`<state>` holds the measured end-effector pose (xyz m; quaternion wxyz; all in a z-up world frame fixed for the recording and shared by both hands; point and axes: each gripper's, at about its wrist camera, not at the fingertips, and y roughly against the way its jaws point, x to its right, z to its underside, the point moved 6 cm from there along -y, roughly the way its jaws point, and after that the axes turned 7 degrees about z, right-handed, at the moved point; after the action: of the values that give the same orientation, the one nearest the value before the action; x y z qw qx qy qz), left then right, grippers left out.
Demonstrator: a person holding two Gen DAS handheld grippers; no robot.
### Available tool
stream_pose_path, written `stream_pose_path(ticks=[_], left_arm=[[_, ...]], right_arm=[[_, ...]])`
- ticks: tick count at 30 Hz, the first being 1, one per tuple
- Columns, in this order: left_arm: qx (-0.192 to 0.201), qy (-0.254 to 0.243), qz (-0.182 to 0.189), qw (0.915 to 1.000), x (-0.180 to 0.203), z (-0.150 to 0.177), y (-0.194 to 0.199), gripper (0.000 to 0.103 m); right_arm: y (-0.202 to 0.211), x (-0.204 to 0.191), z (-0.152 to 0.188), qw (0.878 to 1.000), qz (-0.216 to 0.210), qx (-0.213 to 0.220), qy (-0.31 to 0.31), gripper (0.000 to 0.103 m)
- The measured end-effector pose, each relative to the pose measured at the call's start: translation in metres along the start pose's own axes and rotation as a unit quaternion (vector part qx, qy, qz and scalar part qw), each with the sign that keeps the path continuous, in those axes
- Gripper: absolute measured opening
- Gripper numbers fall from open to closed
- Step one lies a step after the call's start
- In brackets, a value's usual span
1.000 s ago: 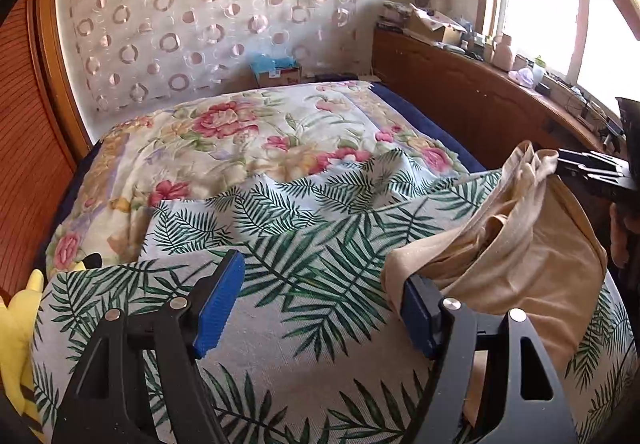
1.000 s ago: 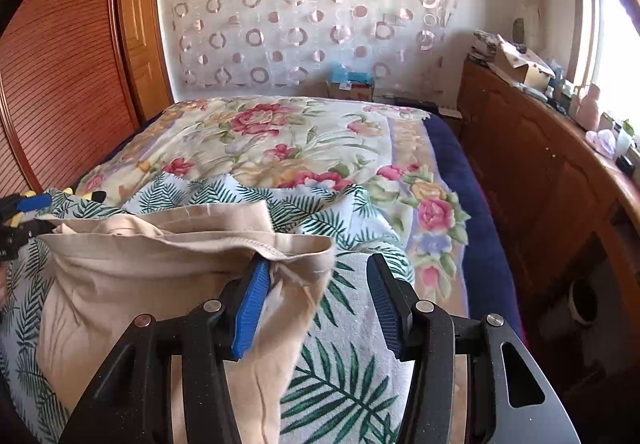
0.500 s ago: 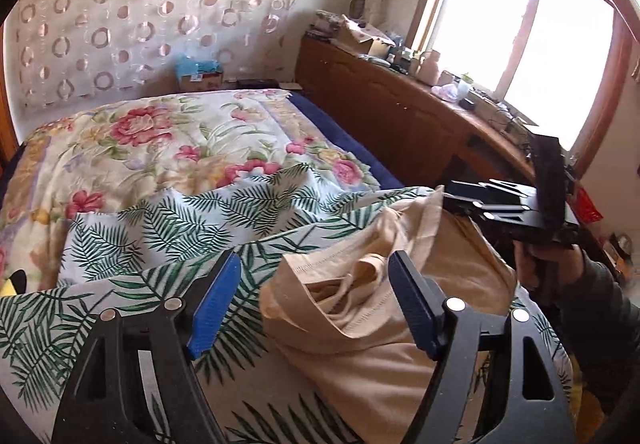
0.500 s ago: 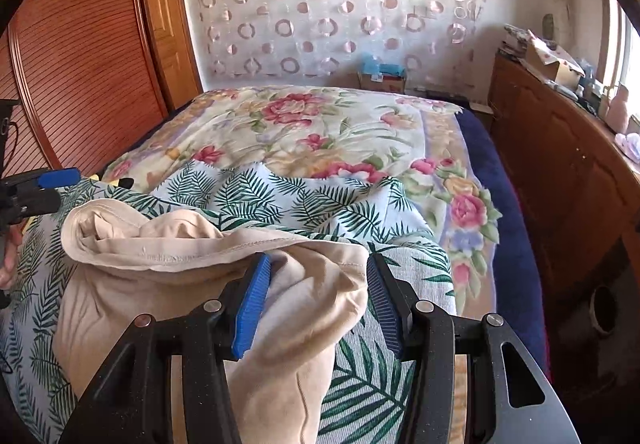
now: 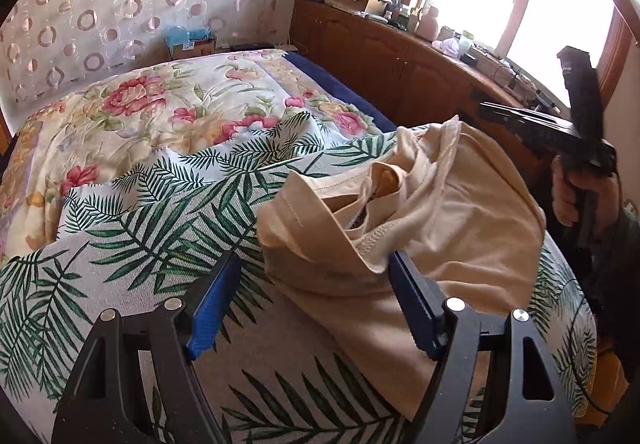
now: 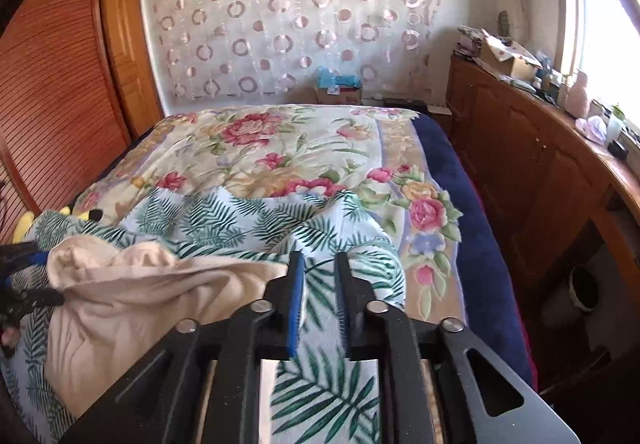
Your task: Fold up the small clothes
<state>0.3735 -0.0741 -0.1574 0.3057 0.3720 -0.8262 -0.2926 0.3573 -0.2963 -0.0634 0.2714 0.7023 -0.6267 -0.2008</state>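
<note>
A beige garment [image 5: 452, 228] lies crumpled on the palm-leaf sheet [image 5: 132, 228] at the near end of the bed. My left gripper [image 5: 315, 258] stands open just over the garment's bunched hem, with the right pad [image 5: 412, 308] against the cloth and the left pad [image 5: 212, 304] over bare sheet. In the right wrist view the garment [image 6: 132, 304] lies to the left of my right gripper [image 6: 319, 258]. Its jaws are closing to a narrow gap with only the sheet [image 6: 320, 384] showing between them. The right gripper [image 5: 492, 112], held by a hand, sits at the garment's raised far corner.
A floral quilt [image 6: 260, 148] covers the far half of the bed. A wooden cabinet [image 6: 520, 148] with clutter runs along the right under a window. A slatted wooden wardrobe [image 6: 52, 92] stands left. A yellow plush toy [image 6: 24, 222] lies at the bed's left edge.
My left gripper swung right and closer, so the garment's hem now lies between its pads. The right jaws narrowed, and the garment corner that lay between them now sits left of them.
</note>
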Motion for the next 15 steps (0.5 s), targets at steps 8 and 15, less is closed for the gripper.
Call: stream_pose_path(ticks=[8, 15], left_arm=[[0.063, 0.004, -0.148, 0.9869, -0.038, -0.037, 0.002, 0.077], [0.077, 0.053, -0.114, 0.9890, -0.052, -0.030, 0.025, 0.077]], right_arm=[[0.010, -0.015, 0.018, 0.998, -0.042, -0.016, 0.033, 0.055], [0.003, -0.011, 0.021, 0.997, -0.052, -0.048, 0.036, 0.069]])
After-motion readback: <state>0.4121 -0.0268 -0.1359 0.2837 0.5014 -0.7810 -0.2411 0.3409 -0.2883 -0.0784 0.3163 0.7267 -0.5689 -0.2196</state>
